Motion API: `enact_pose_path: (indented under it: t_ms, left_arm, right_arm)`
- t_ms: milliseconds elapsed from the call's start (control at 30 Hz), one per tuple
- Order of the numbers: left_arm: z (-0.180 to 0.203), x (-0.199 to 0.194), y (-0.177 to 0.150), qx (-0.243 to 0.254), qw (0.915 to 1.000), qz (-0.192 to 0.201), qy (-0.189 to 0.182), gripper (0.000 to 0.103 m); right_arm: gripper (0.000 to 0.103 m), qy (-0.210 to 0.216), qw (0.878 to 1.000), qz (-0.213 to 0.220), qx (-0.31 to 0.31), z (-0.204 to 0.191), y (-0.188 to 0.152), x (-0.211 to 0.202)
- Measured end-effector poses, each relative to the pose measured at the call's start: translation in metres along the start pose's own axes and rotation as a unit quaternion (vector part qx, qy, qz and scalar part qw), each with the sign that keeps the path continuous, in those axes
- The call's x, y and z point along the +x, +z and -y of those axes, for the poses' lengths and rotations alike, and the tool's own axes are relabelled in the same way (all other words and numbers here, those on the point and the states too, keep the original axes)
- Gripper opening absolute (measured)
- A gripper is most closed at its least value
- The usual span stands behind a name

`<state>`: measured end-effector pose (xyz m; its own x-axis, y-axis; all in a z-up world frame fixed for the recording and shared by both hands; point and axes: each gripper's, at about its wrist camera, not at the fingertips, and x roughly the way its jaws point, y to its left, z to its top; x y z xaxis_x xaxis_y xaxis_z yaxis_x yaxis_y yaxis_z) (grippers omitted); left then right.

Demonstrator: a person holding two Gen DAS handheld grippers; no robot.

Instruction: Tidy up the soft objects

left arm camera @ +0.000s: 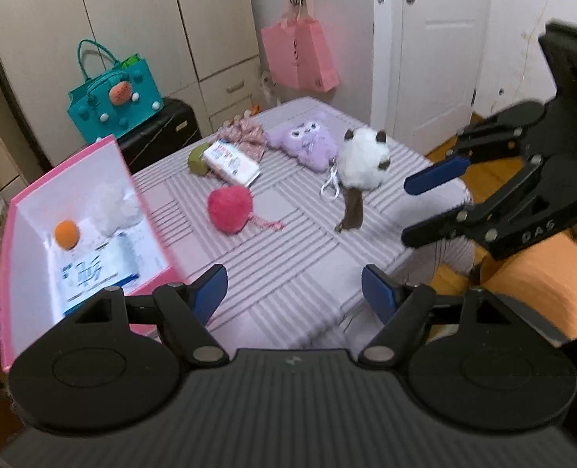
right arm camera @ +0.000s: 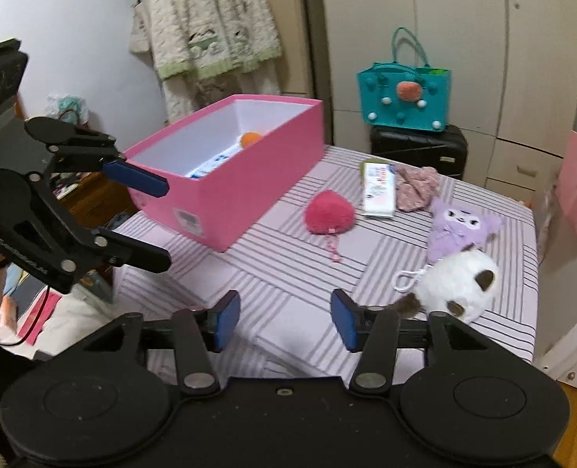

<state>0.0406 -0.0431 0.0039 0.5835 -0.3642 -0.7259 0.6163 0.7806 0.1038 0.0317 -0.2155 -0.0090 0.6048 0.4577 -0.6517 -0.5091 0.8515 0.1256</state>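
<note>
Two grippers, left (left arm camera: 294, 292) and right (right arm camera: 284, 321), both spread apart, holding nothing above striped bedsheet (left arm camera: 288, 265). Fuzzy round pink plush (left arm camera: 230, 207) beside glossy rectangular pink box (left arm camera: 35, 210); fluffy white plush (right arm camera: 458, 286) nearby.

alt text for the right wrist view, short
An open right tool hovers empty over a striped table strewn with plush toys: a white one, a purple one, a pink one. A pink box sits behind, left tool open beside it.
</note>
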Motion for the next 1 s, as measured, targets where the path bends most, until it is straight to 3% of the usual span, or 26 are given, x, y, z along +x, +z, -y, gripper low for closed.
enact_pose_path:
  t_ms: [300,500,733,833,933,1000]
  left_arm:
    - [-0.001,0.051,0.005,-0.04,0.9973,0.057,-0.022,0.075]
    - [-0.006,0.094,0.011,-0.072,0.9947,0.072,0.004,0.075]
    - [0.004,0.139,0.028,-0.102,0.9892,0.075,-0.074,0.075]
    - [0.013,0.155,0.036,-0.108,0.9852,0.083,-0.104,0.075]
    - [0.026,0.17,0.046,-0.094,0.9824,0.087,-0.136,0.075]
    - [0.036,0.179,0.052,-0.079,0.9832,0.093,-0.136,0.074]
  right_arm:
    - [0.065,-0.045,0.998,0.025,0.042,0.049,-0.035,0.025]
    - [0.068,-0.084,0.994,0.056,0.051,0.072,-0.051,0.037]
    - [0.068,-0.132,0.988,0.069,0.039,0.092,-0.069,0.059]
    - [0.069,-0.134,0.988,0.078,0.026,0.1,-0.07,0.062]
    - [0.069,-0.133,0.988,0.078,0.011,0.103,-0.068,0.067]
    - [0.069,-0.136,0.987,0.083,-0.007,0.101,-0.067,0.072]
